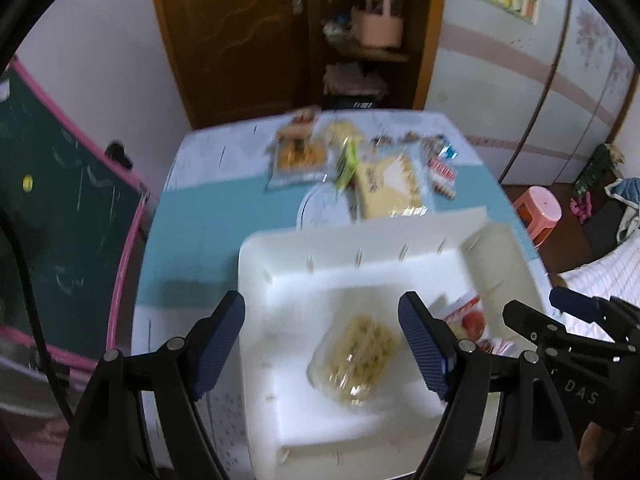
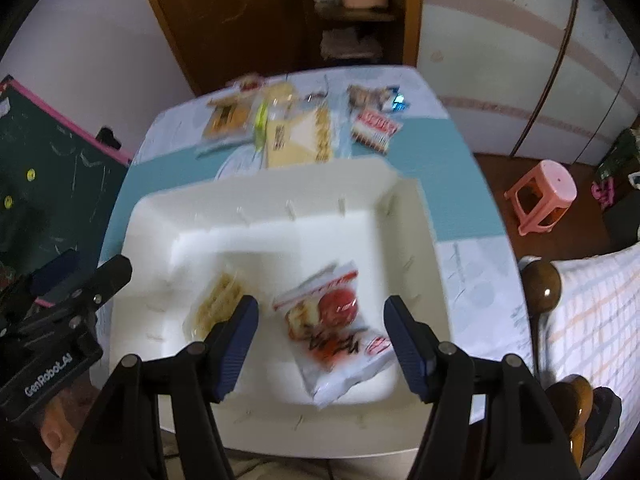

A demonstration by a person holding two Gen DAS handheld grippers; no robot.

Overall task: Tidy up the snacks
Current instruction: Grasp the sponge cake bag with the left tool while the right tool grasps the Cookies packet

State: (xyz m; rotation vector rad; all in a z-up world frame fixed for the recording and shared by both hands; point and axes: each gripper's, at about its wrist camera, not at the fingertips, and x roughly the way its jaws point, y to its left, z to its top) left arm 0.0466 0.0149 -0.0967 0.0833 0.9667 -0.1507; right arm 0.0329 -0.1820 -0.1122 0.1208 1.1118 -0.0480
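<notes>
— So, where do the snacks stand?

— Two packets already lie in the white bin (image 2: 404,216): a clear bag of yellow bites (image 1: 356,356) under the left gripper (image 1: 322,344), and a red-and-white packet (image 2: 336,332) under the right gripper (image 2: 320,340). Both grippers are spread, nothing between the pads.

— And the rest?

— Beyond the bin's far wall, in a row across the worktop (image 1: 192,248). The long yellow packet (image 2: 300,140) lies just past the wall, its long axis pointing away from us.

— Which hand goes?

— I'd judge either could; it sits about midway, slightly nearer the right gripper. The orange-printed packet (image 1: 298,156) lies further left, better for the left gripper.
</notes>
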